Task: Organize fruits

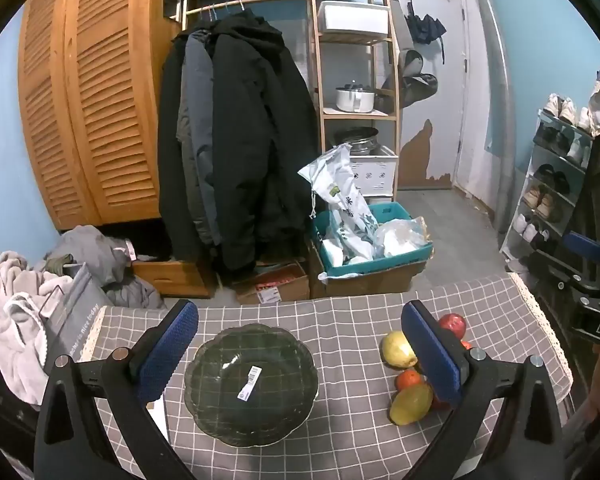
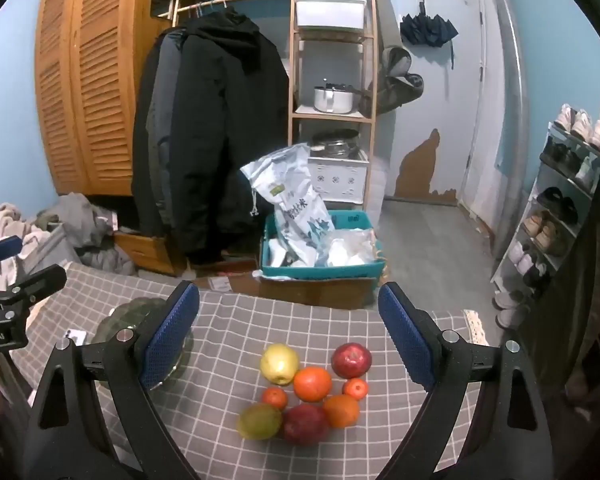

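Fruit cluster sat on the grey checked tablecloth, to the right of the dark green scalloped glass plate. The plate lay flat and empty apart from a white barcode sticker near its centre.

Fruits in the right wrist view: a yellow pear-like fruit, a red apple, a large orange, two small tangerines, a second orange, a darker red apple and a yellow-green mango. All were bunched together, most touching a neighbour.

Orientation: the mango was the only clearly elongated piece, its long axis running roughly left to right and tipped slightly. The red apple sat stem dimple up. The yellow fruit stood with its narrower end away from the camera.

Left gripper: blue-padded jaws spread wide, holding nothing, above the plate. Right gripper: jaws likewise wide apart, nothing between them, hovering over the fruit cluster.
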